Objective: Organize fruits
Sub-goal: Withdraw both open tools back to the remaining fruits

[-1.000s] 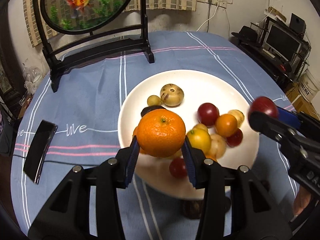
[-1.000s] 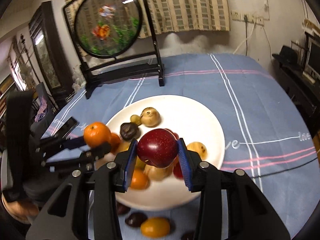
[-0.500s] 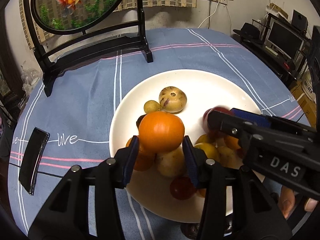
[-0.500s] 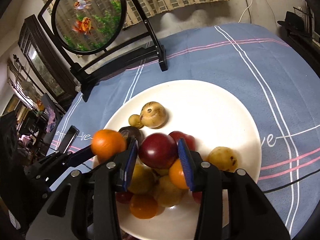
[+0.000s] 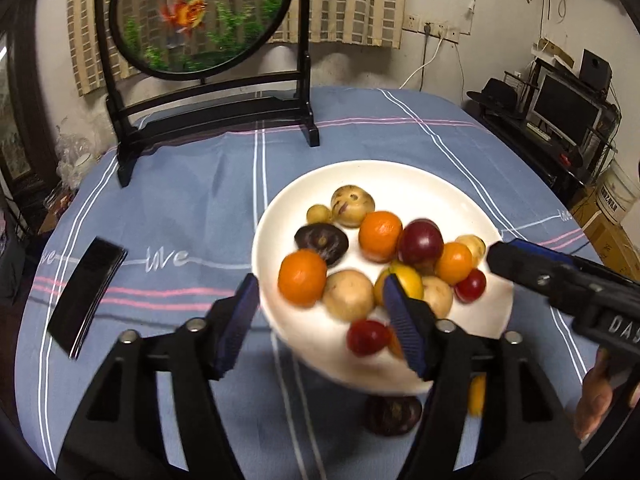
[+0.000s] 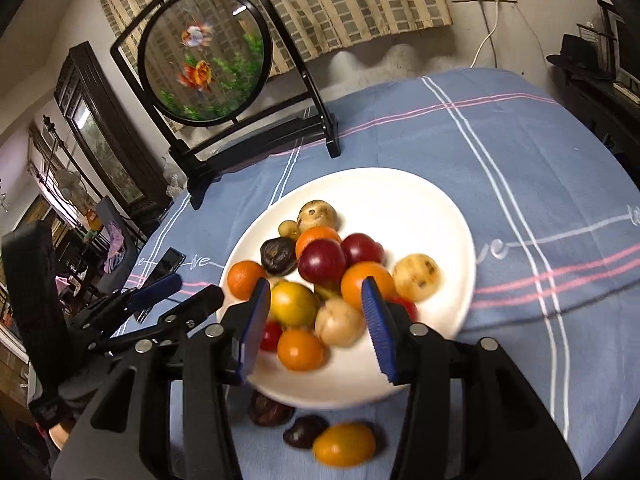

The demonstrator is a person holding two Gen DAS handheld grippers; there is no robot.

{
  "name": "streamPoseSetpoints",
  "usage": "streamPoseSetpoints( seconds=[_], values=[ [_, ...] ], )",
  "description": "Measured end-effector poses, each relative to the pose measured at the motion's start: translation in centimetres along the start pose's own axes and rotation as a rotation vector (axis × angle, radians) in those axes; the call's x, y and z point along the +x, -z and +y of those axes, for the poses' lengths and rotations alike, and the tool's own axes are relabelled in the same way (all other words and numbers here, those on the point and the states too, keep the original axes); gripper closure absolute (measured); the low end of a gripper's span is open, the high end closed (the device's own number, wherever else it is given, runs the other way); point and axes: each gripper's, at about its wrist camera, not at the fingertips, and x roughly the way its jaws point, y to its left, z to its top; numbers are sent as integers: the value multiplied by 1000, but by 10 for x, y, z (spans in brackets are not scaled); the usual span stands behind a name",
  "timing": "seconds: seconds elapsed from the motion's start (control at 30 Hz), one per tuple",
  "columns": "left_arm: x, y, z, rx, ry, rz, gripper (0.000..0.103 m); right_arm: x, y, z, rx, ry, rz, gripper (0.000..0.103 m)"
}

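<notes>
A white plate on the blue tablecloth holds several fruits. An orange and a dark red plum lie in the pile. My left gripper is open and empty above the plate's near edge. My right gripper is open and empty over the near fruits; it also shows in the left wrist view. A yellow fruit and dark fruits lie on the cloth in front of the plate.
A round goldfish screen on a black stand stands at the table's back. A black phone lies at the left. A desk with monitors is off the table's right side.
Both grippers have opened and pulled back. The orange and the red plum that they held now lie on the plate among the other fruits.
</notes>
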Motion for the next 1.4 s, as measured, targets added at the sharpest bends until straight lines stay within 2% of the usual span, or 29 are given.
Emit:
streamPoseSetpoints(
  seconds=[0.03, 0.07, 0.1, 0.13, 0.23, 0.37, 0.53, 0.67, 0.87, 1.03, 1.07, 1.2, 1.4],
  values=[
    [-5, 5, 0, 3, 1, -5, 30, -6, 5, -1, -1, 7, -7, 53],
    [-12, 11, 0, 9, 0, -12, 28, -13, 12, -3, -2, 25, -16, 38],
    [-17, 15, 0, 13, 0, -15, 25, -19, 18, -4, 2, 40, -27, 28],
    [-21, 20, 0, 14, 1, -17, 22, -24, 23, -5, 2, 51, -38, 28],
    [-32, 36, 2, 4, 23, -14, 22, -39, 43, -11, -18, 78, -42, 28],
    [-40, 61, 2, -3, 39, 6, 20, -55, 68, -27, 19, 111, -42, 27],
    [-46, 83, 5, -22, 50, 28, 19, -61, 98, -42, 55, 143, -15, 27],
    [-51, 94, 10, -23, 42, 29, 17, -62, 116, -42, 32, 158, 9, 27],
    [-43, 105, 14, -35, 45, 64, 16, -58, 129, -34, -60, 215, 38, 27],
    [-32, 110, 10, -26, 52, 95, 16, -47, 129, -33, -87, 258, 80, 27],
    [-30, 111, 10, -24, 56, 100, 16, -44, 129, -32, -95, 268, 92, 28],
    [-24, 112, 12, -30, 67, 114, 16, -29, 127, -27, -164, 344, 151, 48],
    [-18, 114, 9, -26, 79, 133, 16, -15, 121, -22, -204, 362, 172, 50]
  ],
)
